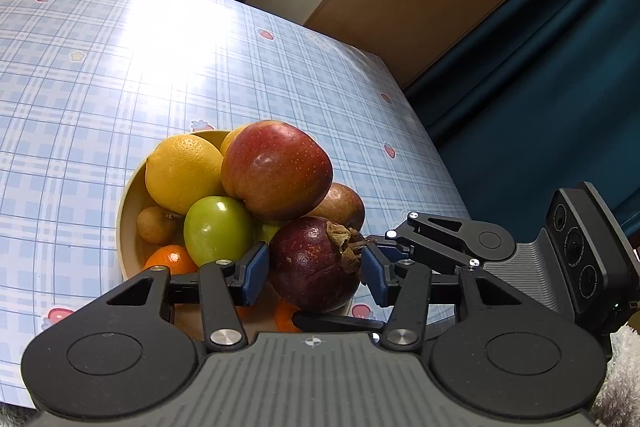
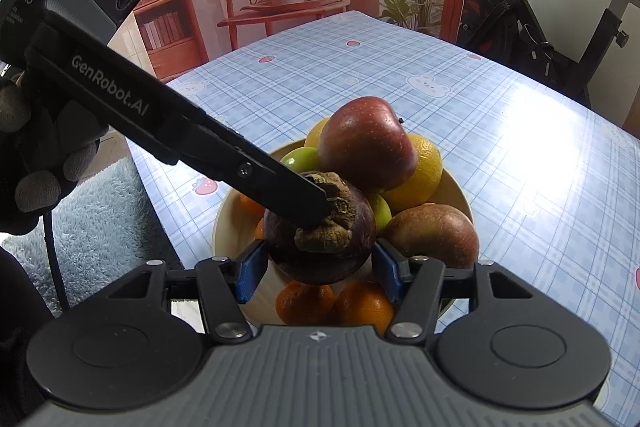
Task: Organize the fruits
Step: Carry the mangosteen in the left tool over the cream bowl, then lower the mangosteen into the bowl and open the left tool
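Both grippers are closed partway on the same mangosteen (image 1: 314, 263): your left gripper (image 1: 316, 273) has a blue pad on each flank of it, and your right gripper (image 2: 320, 267) clamps it from the other direction, so neither set of jaws is wide or fully shut. You hold the fruit over the near rim of the bowl (image 1: 128, 203), just above two mandarins (image 2: 332, 301), with the table (image 1: 120, 67) well below the pile.

Your main risk is the heap itself. The red apple (image 1: 276, 171) sits on top of the lemon (image 1: 184, 173) and the green fruit (image 1: 218, 231), and a nudge from the mangosteen or a finger could roll it off the bowl. Two grippers pulling unevenly could also twist the fruit out of the pads.

The mangosteen is round and dark purple-red with a smooth rind and a dry, curled brown calyx, which your left gripper's finger touches.
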### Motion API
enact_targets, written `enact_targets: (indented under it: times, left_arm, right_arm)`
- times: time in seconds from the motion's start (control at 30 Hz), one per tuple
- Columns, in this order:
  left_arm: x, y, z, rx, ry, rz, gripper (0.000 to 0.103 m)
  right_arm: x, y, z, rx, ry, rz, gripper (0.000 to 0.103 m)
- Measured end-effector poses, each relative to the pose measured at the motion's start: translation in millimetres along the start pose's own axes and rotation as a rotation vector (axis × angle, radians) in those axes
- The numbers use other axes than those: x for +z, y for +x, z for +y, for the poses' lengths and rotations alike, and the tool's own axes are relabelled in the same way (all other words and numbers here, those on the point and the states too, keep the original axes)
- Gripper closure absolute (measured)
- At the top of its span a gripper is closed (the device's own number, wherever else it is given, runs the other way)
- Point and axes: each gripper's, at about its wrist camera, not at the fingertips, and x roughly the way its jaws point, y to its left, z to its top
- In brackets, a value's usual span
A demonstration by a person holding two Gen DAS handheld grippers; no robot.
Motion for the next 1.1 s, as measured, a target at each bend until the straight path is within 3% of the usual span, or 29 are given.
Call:
enact_targets:
  times: [1.1]
  left_arm:
    - [2.5, -8.2, 9.0, 0.028, -0.005, -0.024, 0.045]
  right_arm:
    - [-2.5, -1.5, 0.6, 0.001, 0.017, 0.019, 0.038]
